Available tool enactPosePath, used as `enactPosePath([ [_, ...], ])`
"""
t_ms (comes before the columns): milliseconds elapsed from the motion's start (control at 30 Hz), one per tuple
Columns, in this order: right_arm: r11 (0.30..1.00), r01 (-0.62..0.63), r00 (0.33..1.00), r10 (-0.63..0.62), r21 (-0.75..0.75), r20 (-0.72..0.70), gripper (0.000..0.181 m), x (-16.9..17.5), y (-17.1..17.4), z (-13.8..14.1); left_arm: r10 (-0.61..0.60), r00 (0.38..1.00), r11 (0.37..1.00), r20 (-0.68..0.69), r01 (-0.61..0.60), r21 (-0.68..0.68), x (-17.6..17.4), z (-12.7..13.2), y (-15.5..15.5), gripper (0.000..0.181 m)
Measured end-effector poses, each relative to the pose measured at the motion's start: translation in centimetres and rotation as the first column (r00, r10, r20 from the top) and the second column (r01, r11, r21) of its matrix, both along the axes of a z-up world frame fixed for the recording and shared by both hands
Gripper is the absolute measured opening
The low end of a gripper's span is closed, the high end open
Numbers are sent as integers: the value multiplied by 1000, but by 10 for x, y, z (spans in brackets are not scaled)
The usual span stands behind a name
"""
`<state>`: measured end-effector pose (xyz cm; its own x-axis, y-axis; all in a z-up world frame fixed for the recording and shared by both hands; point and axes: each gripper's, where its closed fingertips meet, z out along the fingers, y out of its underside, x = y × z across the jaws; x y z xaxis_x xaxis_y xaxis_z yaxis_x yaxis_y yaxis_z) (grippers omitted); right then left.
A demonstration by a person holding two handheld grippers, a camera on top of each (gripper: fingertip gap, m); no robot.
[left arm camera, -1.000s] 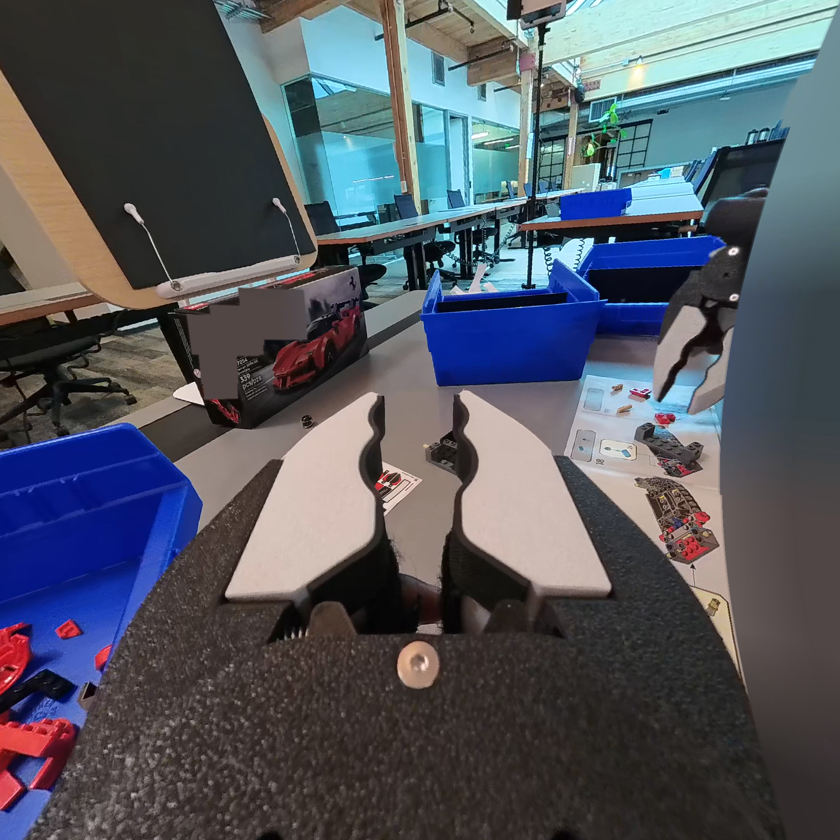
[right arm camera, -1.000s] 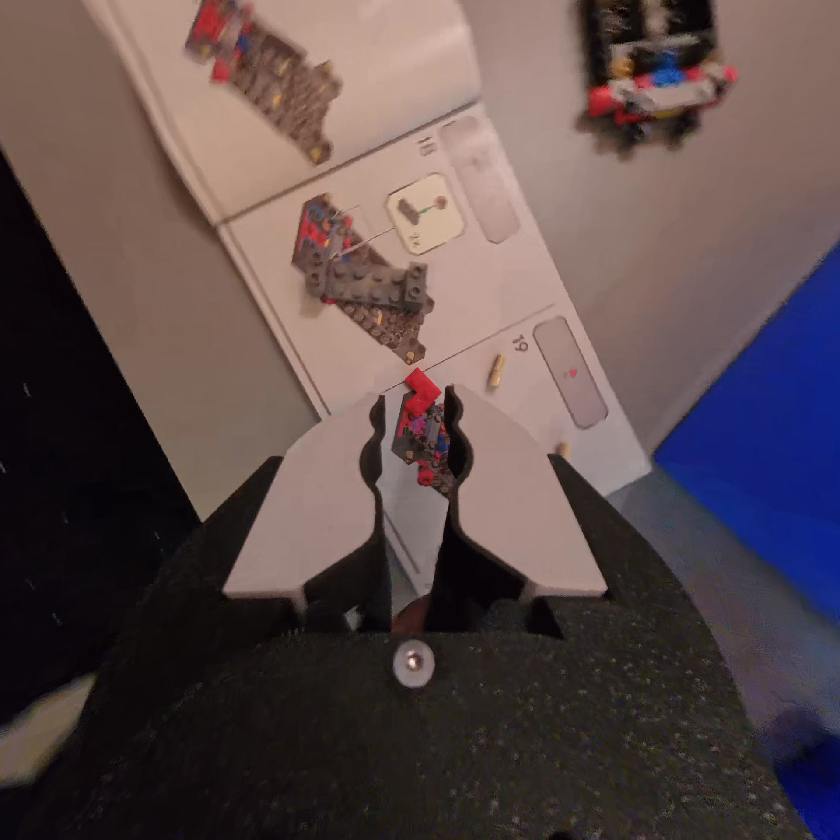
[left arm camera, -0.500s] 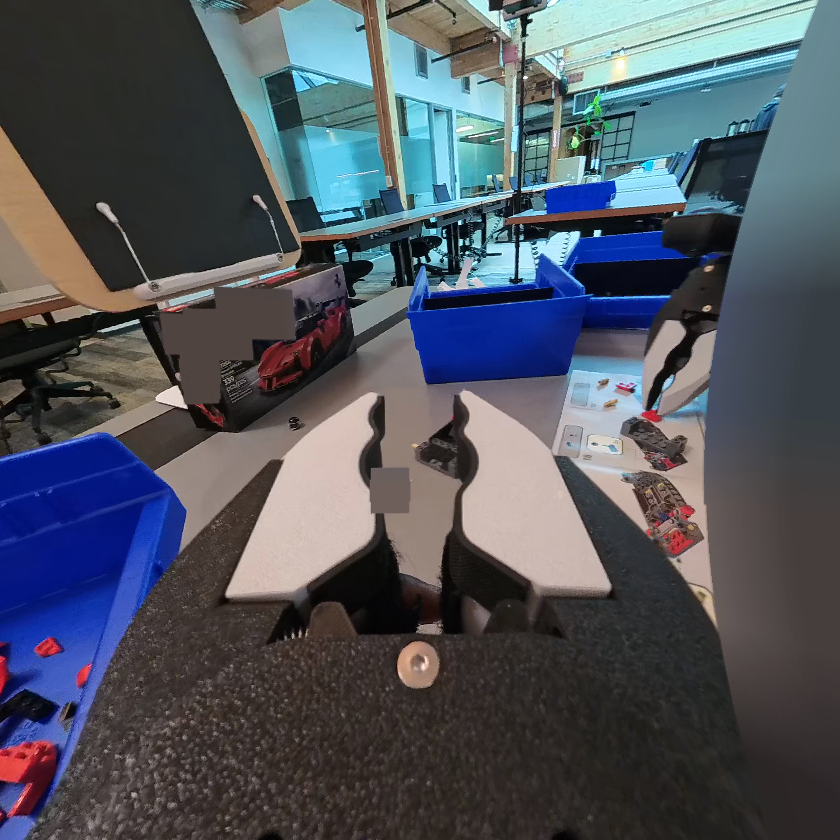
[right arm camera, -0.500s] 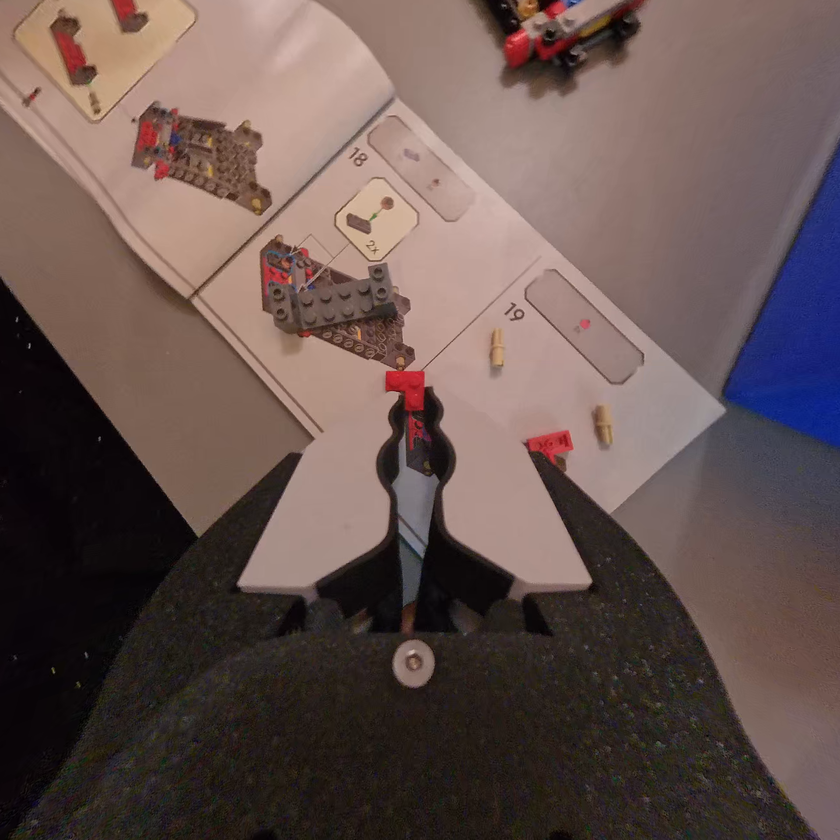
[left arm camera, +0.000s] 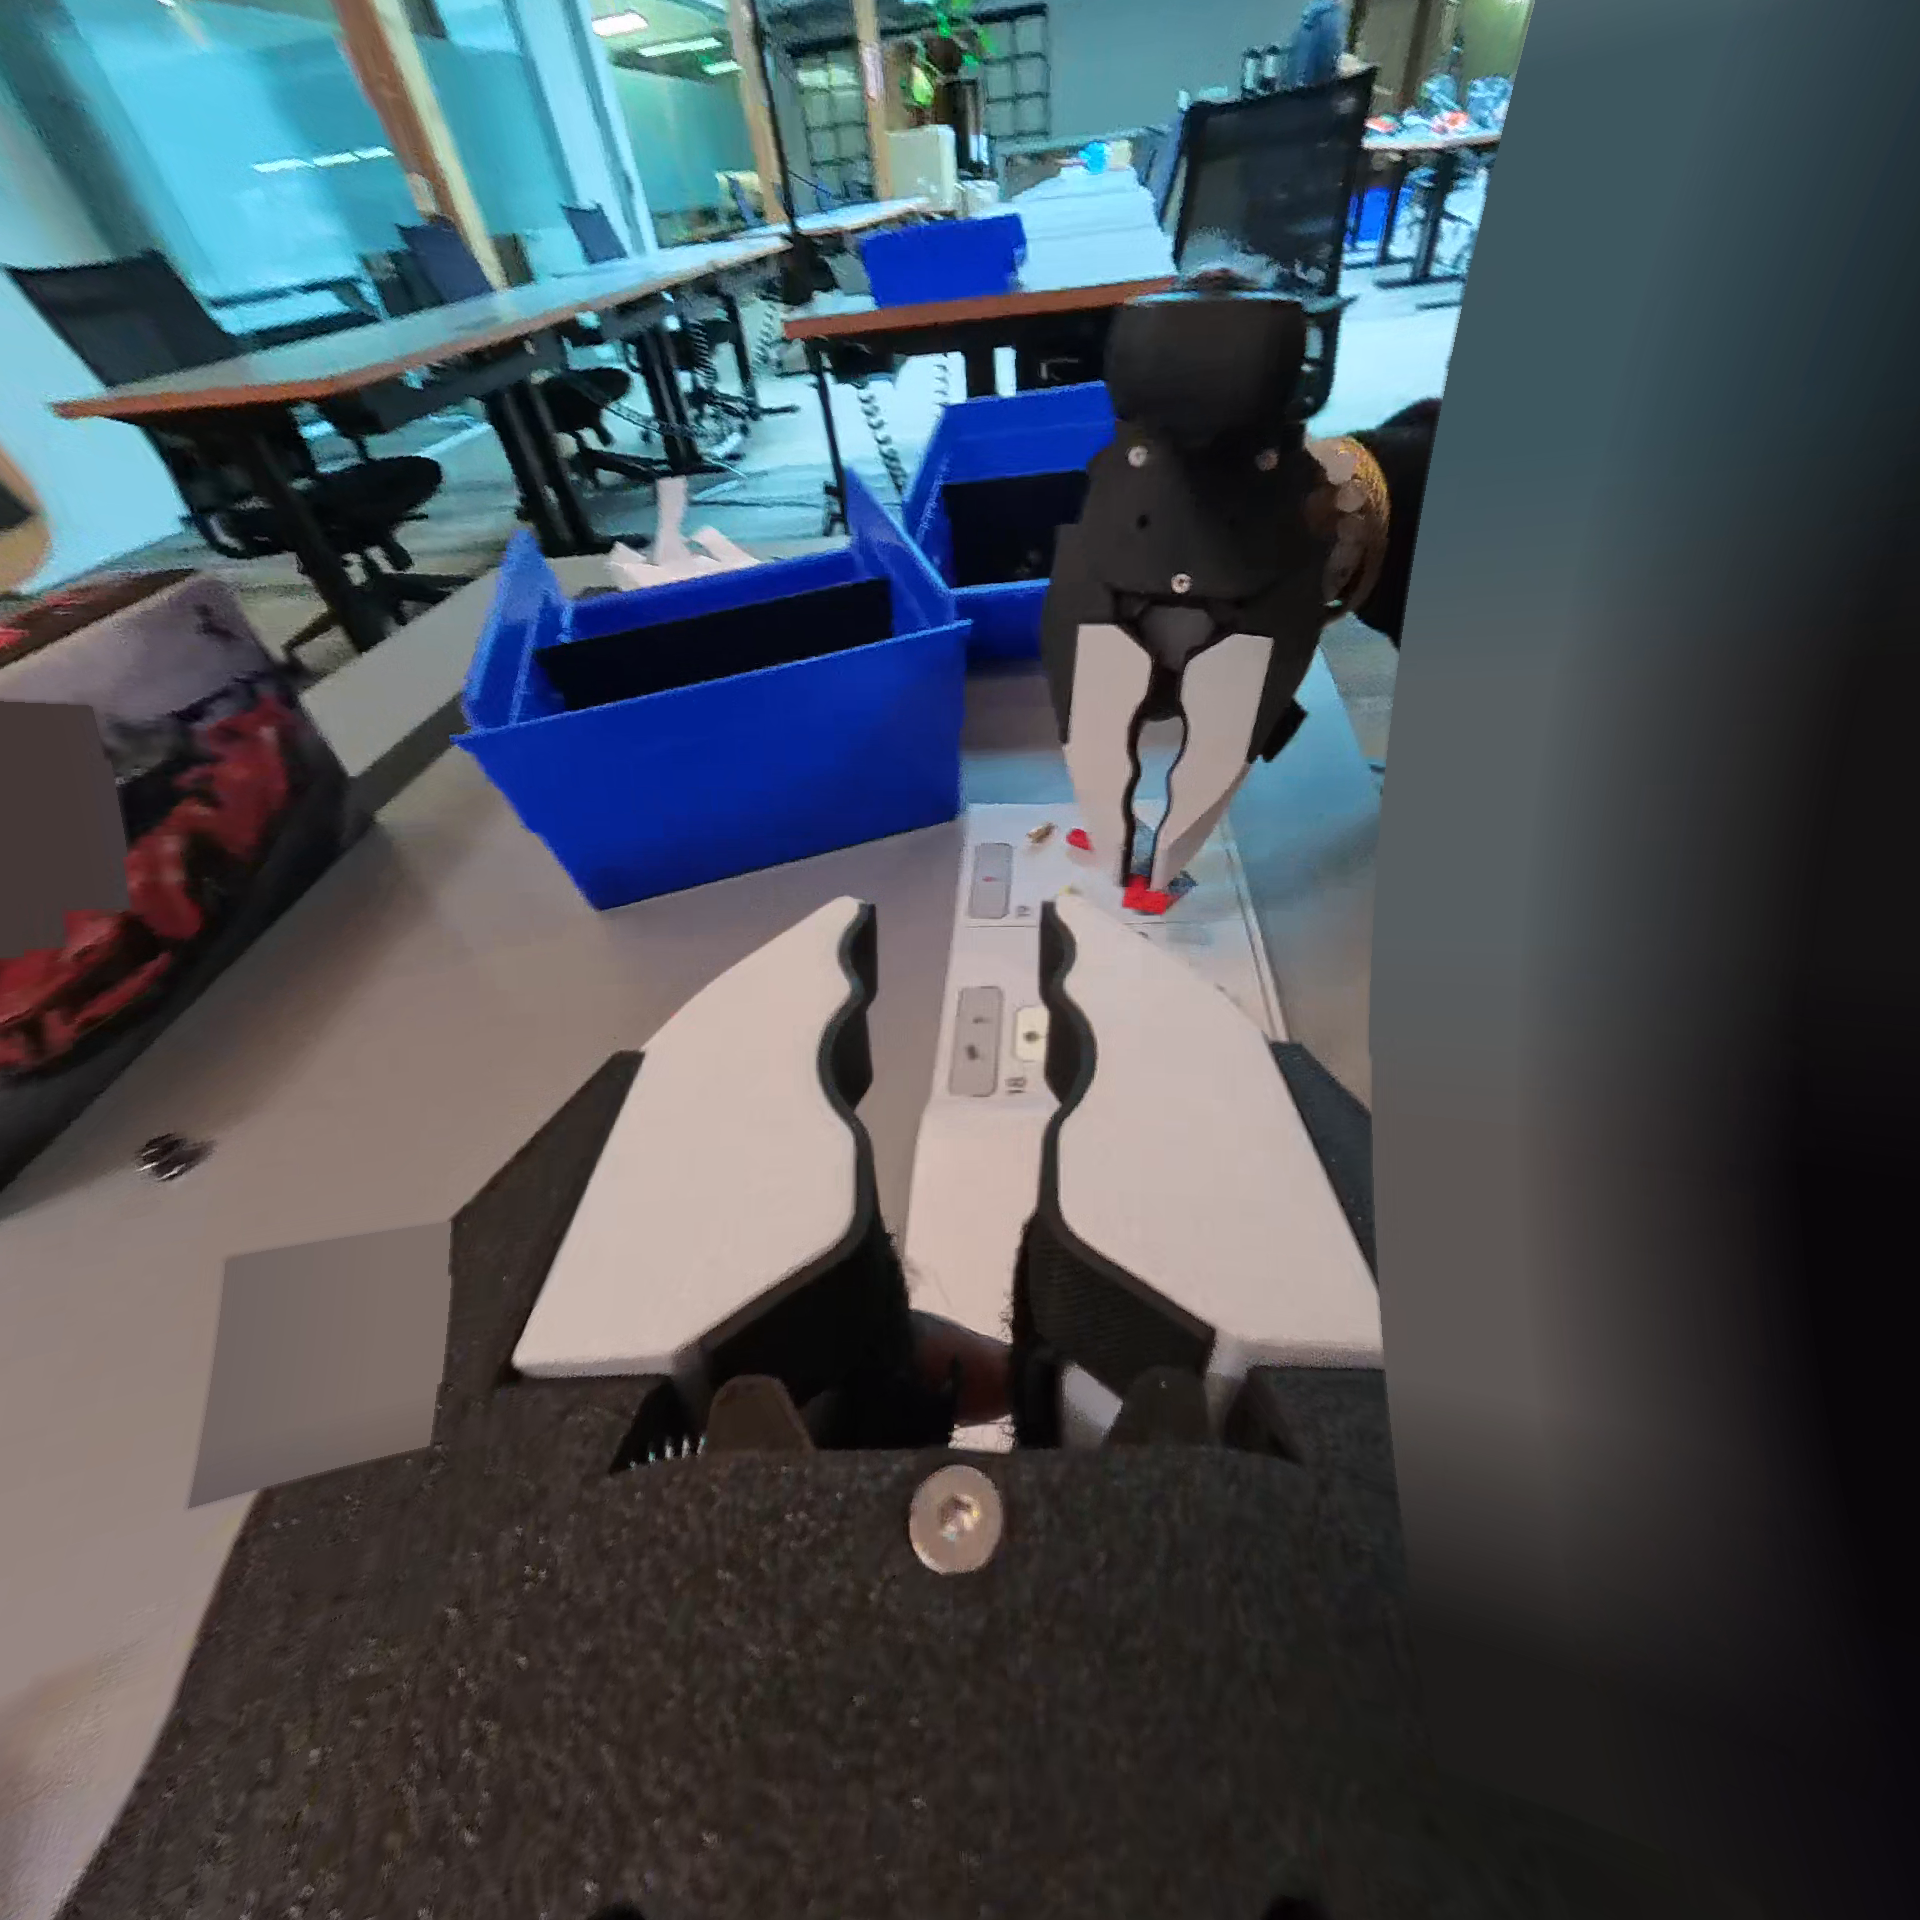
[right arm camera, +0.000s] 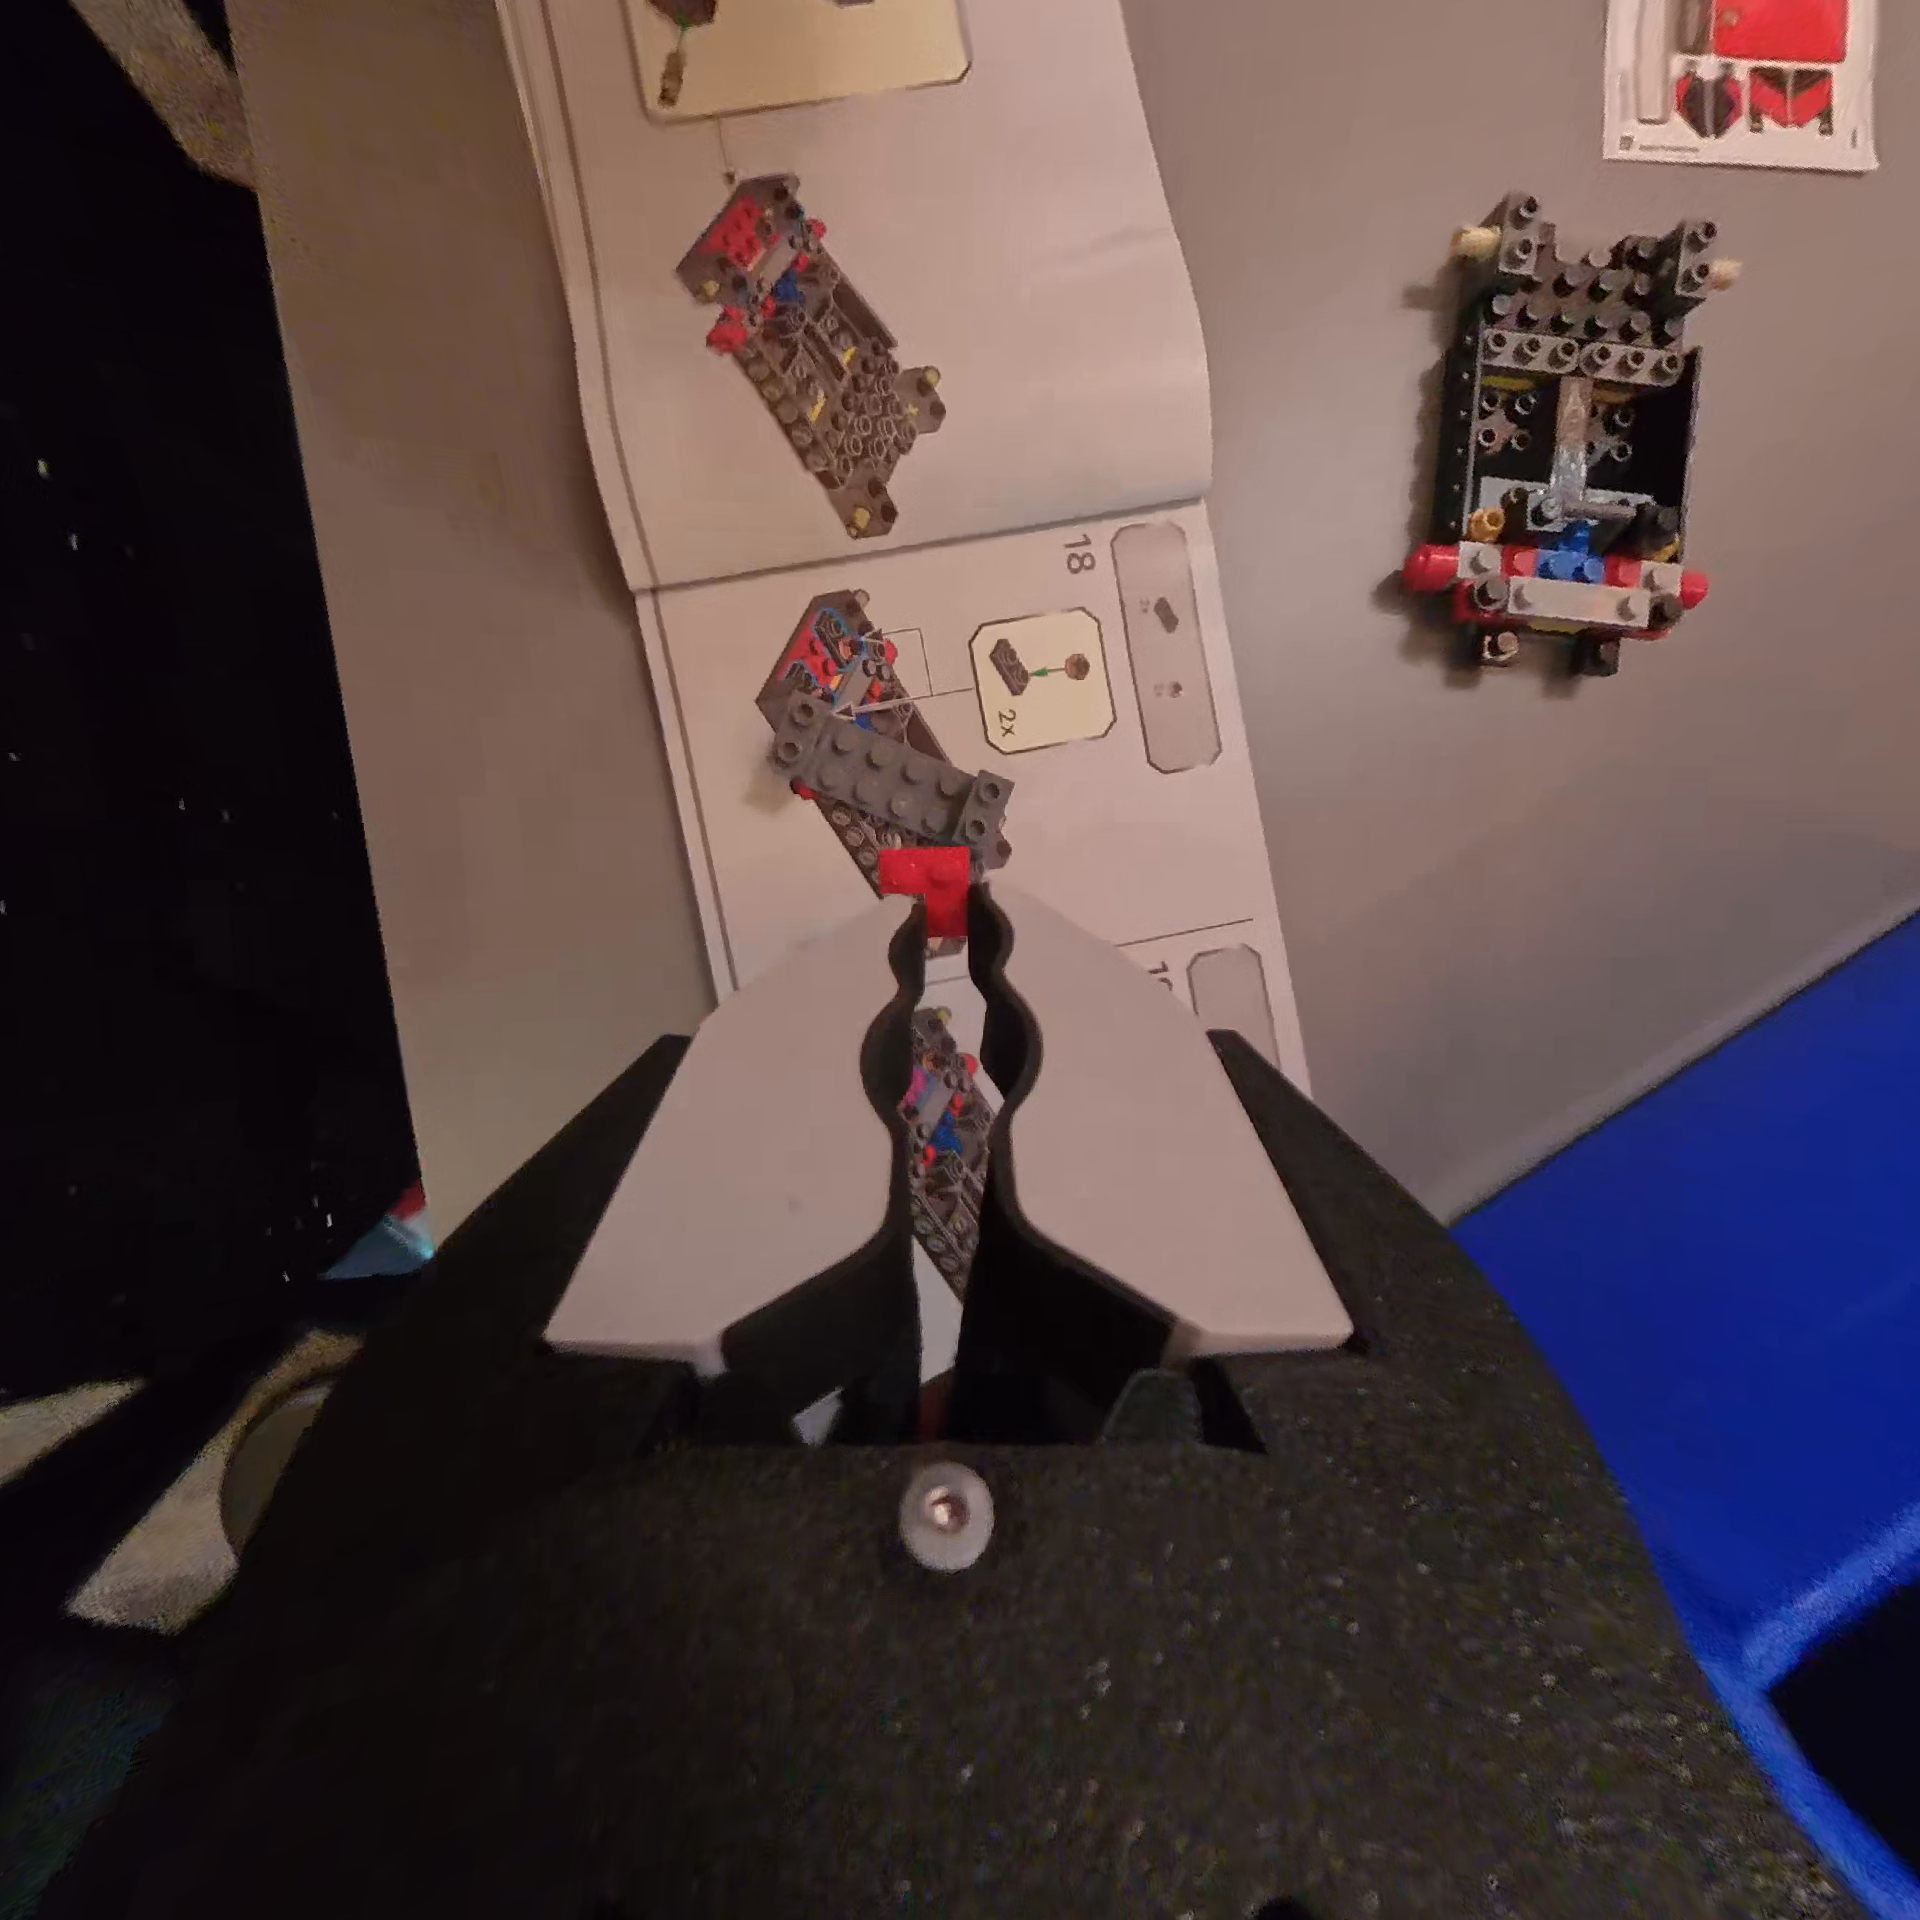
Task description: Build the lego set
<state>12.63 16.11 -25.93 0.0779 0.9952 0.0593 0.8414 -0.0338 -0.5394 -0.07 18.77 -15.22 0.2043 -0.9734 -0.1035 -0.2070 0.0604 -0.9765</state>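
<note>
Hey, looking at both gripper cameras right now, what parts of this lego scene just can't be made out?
- Left wrist view: the whole right side is covered by a dark blurred mass close to the lens.
- Left wrist view: the lego box is motion-blurred and cut by the left edge.
- Right wrist view: the lower instruction booklet page sits behind the right gripper.
- Right wrist view: the red piece is partly hidden between the fingertips.

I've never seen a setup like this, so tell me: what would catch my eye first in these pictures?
First, the small red lego plate pinched at the tip of the right claw, just above the open paper instruction booklet on the grey table. To its right sits the half-built black-and-red lego car chassis. In the left wrist view, the left claw is open and empty, near a bright blue plastic bin.
</note>
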Motion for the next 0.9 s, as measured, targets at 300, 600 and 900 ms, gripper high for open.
enactPosePath([
  [300, 895, 385, 882, -429, -226, -195, 8, -11, -22, -15, -234, 955, 962, -180, 201, -185, 49, -49, -39, 28],
  [600, 826, 509, 799, -558, -242, -224, 8, 2, -14, -18, -298, 830, 916, -471, 111, -385, 84, -120, -59, 24],
  [900, 803, 539, 773, -592, -254, -228, 8, 10, -12, -18, -394, 801, 851, -451, 132, -508, 118, -124, -98, 28],
])
